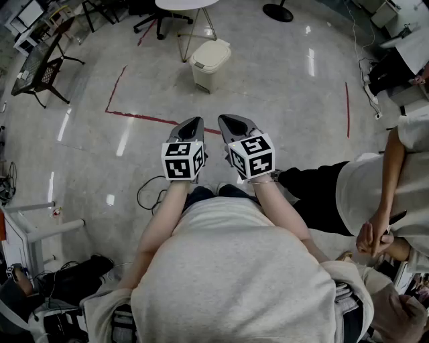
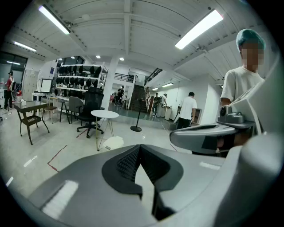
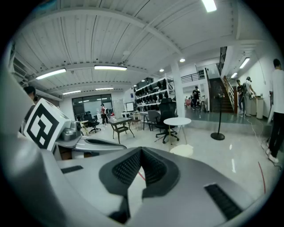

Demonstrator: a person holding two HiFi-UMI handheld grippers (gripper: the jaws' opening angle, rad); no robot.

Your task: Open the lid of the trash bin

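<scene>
Jaws on left gripper (image 1: 196, 121) and right gripper (image 1: 226, 119) sit pressed together, empty. Cream plastic trash bin (image 1: 208, 67) stands closed on the floor (image 1: 281, 94) at twelve o'clock, well apart; closing in before lifting its lid (image 1: 212, 52) seems best.

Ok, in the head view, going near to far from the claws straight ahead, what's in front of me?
Left claw and right claw side by side → red tape line on the floor → trash bin, lid down → round white table.
</scene>
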